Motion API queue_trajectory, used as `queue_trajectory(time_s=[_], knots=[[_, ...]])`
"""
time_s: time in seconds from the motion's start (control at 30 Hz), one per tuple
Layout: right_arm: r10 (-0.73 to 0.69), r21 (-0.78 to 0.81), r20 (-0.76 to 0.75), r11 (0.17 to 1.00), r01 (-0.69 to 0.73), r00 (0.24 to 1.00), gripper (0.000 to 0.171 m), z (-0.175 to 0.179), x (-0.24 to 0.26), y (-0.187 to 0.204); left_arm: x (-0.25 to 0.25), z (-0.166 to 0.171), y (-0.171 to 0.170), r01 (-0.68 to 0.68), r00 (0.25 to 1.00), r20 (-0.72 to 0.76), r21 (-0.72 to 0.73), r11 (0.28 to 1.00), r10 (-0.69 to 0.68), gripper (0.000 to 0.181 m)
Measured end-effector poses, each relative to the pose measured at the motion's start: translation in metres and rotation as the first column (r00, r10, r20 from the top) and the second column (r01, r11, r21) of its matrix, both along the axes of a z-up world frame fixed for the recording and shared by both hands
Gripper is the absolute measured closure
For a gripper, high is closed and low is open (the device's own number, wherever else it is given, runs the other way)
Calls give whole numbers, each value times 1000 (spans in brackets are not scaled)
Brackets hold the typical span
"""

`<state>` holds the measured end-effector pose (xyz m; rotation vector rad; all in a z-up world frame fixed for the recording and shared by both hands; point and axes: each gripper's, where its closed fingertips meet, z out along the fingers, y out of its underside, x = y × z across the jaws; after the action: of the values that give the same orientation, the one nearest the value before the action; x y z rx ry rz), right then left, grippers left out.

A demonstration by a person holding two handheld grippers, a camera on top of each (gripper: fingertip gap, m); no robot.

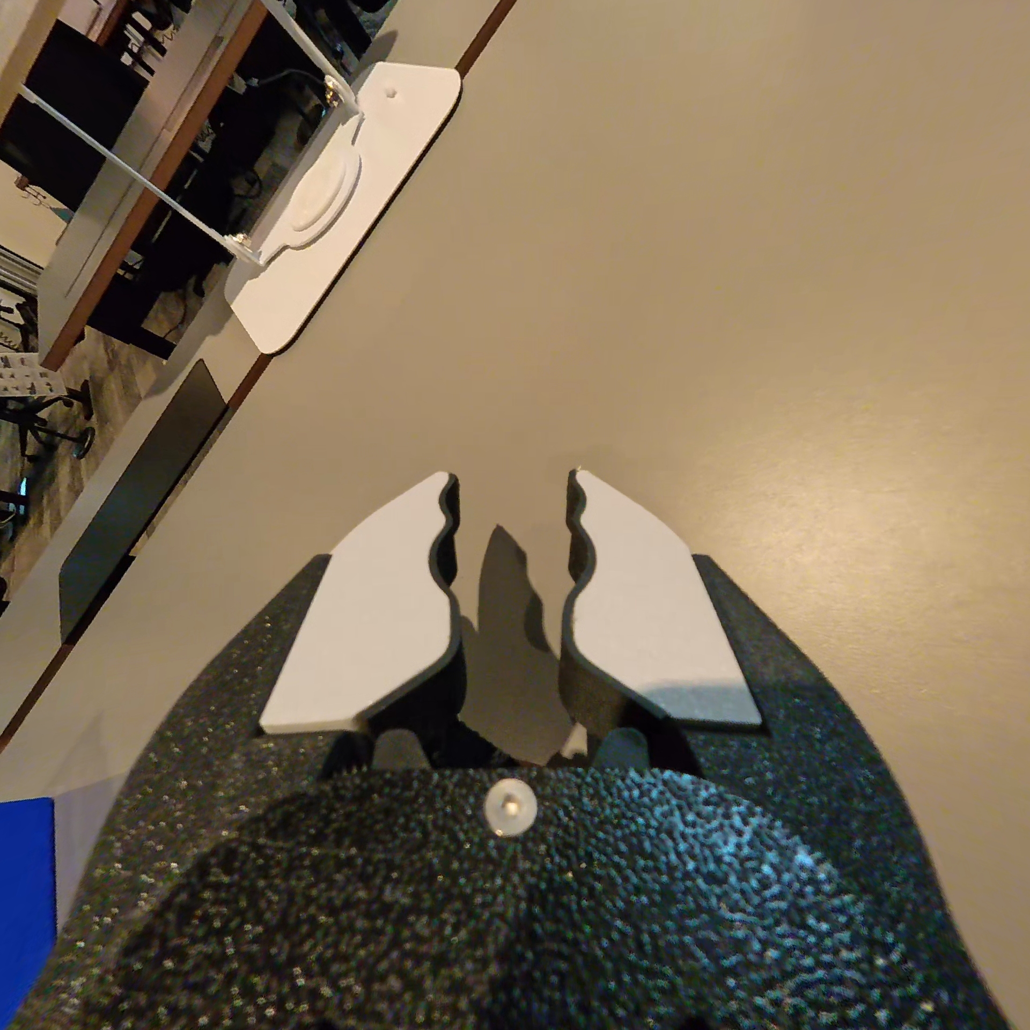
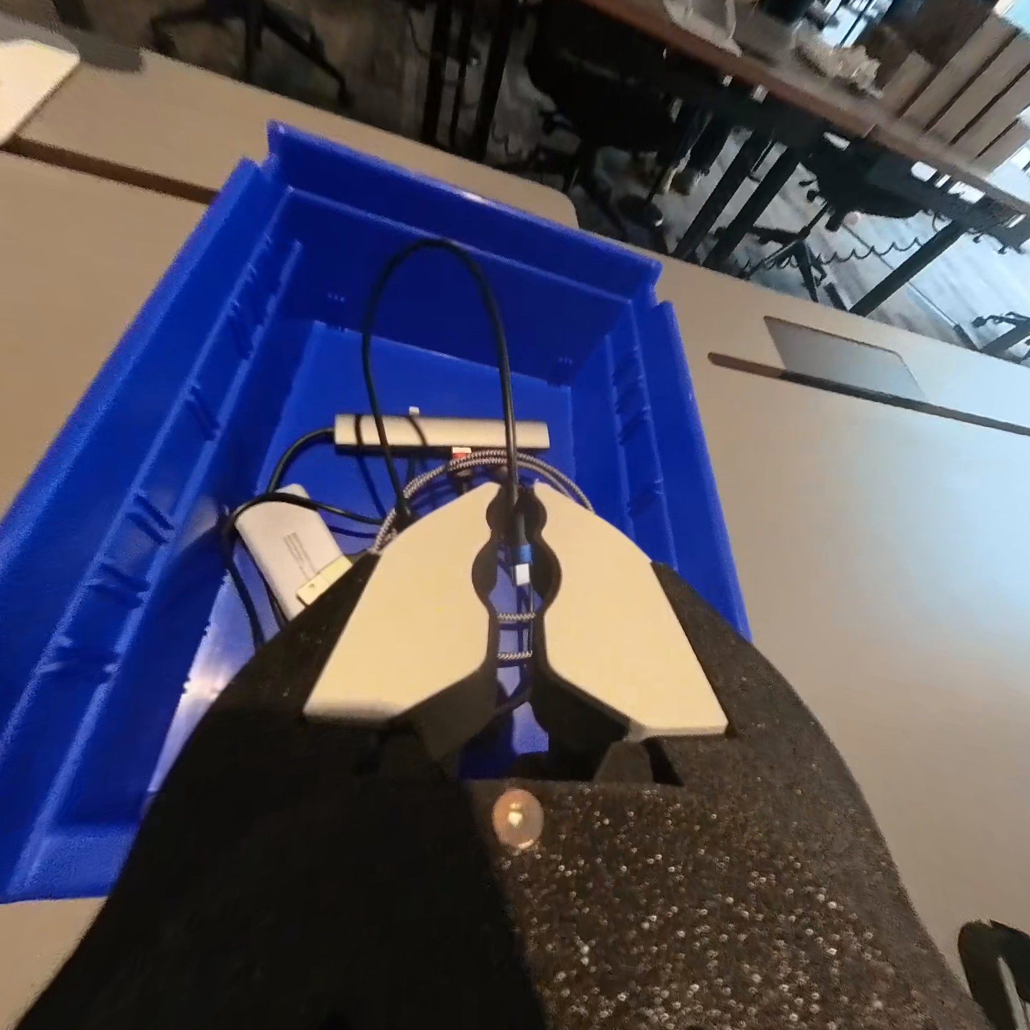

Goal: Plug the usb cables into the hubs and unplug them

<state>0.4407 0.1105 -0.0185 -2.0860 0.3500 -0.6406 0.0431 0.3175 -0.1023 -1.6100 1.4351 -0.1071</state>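
My right gripper point(image 2: 515, 501) pinches the black cable point(image 2: 504, 356) above the blue bin point(image 2: 139, 474); light, limp, so I grip its stiff plug; hubs point(image 2: 440, 430) lie inside; my left gripper point(image 1: 513, 485) gapes, empty.

Warm, yellowish light washed the table point(image 1: 780, 278) in my left wrist view, brightest at right, and my left gripper point(image 1: 513, 485) threw a crisp dark shadow between its parted fingers. A bluish sheen glinted on its textured black body. My right wrist view was cooler and softer: motion blur smeared the blue bin point(image 2: 139, 501) and the background, half my right gripper point(image 2: 515, 493) lay in deep shadow, and straight edges bowed toward the borders.
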Motion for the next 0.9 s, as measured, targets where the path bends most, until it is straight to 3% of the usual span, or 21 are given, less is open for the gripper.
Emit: queue_trajectory(time_s=[0.13, 0.4, 0.6, 0.77, 0.9], knots=[[-31, -39, 30, 999, 32, 999, 164, -7, 6, -1, 0, -1, 0, 0, 1000, -6, -5, 1000, 0, 145], [-115, -75, 150, 989, 127, 982, 131, 1, 12, -9, -1, -5, 0, -1, 1000, -19, -14, 1000, 0, 145], [-165, 11, 302, 985, 169, 939, 122, 39, 0, -12, -2, -6, 2, -14, 1000, -20, -12, 1000, 14, 145], [-35, 3, 496, 999, 38, 868, 126, 70, -78, 26, -5, 3, 8, -86, 996, -28, 81, 993, 89, 144], [190, -99, 522, 982, -162, 832, 130, 52, -173, 74, -9, 25, 14, -194, 980, 3, 222, 956, 199, 144]])
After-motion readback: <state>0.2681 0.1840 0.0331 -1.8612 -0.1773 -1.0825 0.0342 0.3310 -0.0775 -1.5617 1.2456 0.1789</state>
